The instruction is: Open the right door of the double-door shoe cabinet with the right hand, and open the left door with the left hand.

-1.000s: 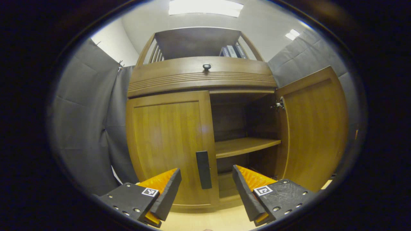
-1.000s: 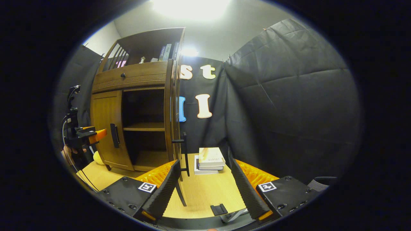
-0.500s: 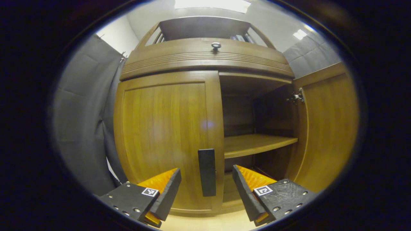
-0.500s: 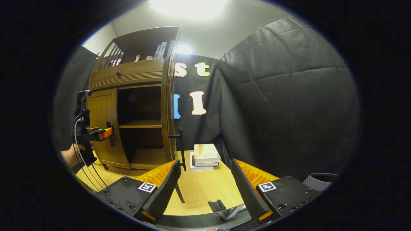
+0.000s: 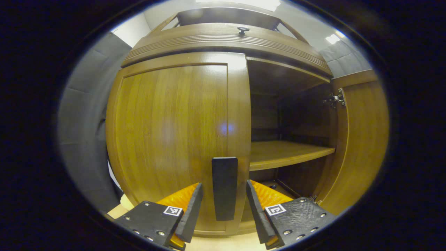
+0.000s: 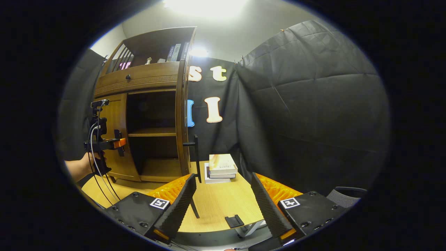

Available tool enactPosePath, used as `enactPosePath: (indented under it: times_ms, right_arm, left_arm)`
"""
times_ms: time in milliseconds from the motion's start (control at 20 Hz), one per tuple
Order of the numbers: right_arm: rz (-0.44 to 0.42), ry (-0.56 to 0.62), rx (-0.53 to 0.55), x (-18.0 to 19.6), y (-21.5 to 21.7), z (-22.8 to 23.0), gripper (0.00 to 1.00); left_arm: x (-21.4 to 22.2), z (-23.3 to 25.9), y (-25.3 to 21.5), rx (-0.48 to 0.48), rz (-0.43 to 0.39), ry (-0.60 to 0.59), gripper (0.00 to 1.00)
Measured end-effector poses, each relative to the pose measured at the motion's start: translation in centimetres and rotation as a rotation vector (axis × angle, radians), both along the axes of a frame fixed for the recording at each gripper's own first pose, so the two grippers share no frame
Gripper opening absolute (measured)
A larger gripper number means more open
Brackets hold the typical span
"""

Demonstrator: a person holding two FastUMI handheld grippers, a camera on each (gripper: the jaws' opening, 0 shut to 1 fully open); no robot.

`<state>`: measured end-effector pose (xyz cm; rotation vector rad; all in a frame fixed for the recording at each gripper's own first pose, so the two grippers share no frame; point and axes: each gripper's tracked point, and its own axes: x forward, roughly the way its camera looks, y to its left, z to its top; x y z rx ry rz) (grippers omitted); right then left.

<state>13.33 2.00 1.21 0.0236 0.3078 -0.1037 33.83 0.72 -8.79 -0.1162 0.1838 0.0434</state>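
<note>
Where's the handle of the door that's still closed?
In the left gripper view, the handle sits on the closed left door's right edge, between the left tongs.

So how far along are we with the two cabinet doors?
Done: the right door stands swung wide, showing the shelf inside. In hand: the left gripper has its open fingers on either side of the left door's handle, not yet clamped. Left: close on the handle and pull the left door, which sits shut. The right gripper is open and holds nothing.
</note>
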Motion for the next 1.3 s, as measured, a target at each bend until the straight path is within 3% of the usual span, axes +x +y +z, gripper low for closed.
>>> enactPosePath:
  times_ms: [100,200,500,600,700,750,800,1000,1300]
  right_arm:
    - [0.011,0.005,-0.005,-0.1,0.3,-0.3,0.96]
    - [0.026,0.004,-0.008,-0.1,0.8,-0.2,0.99]
    - [0.066,-0.006,0.000,0.2,1.7,-0.1,0.99]
    - [0.077,-0.007,0.018,0.5,2.1,-0.3,0.99]
    - [0.093,-0.009,0.030,0.7,2.6,-0.3,0.96]
    - [0.103,-0.011,0.029,0.9,2.8,-0.3,0.99]
    - [0.114,-0.013,0.028,1.2,3.1,-0.3,0.96]
    - [0.160,-0.025,0.043,2.0,4.7,-0.1,0.99]
    - [0.231,-0.029,0.053,3.0,7.0,-0.4,0.99]
  left_arm:
    - [0.4,0.0,0.0,0.001,0.009,0.010,0.51]
    - [-0.1,0.0,-0.3,0.009,0.004,0.013,0.28]
    - [-0.6,0.0,-0.3,-0.019,0.001,0.041,0.24]
    - [-1.7,0.2,-0.2,-0.019,-0.010,0.026,0.16]
    - [-2.8,0.4,0.0,-0.021,-0.017,0.019,0.17]
    - [-3.3,0.6,0.1,-0.021,-0.018,0.020,0.19]
    - [-3.8,0.7,0.2,-0.027,-0.020,0.022,0.18]
    - [-6.2,1.0,0.9,-0.036,-0.030,0.037,0.13]
    - [-9.5,1.5,2.3,-0.044,-0.029,0.054,0.17]
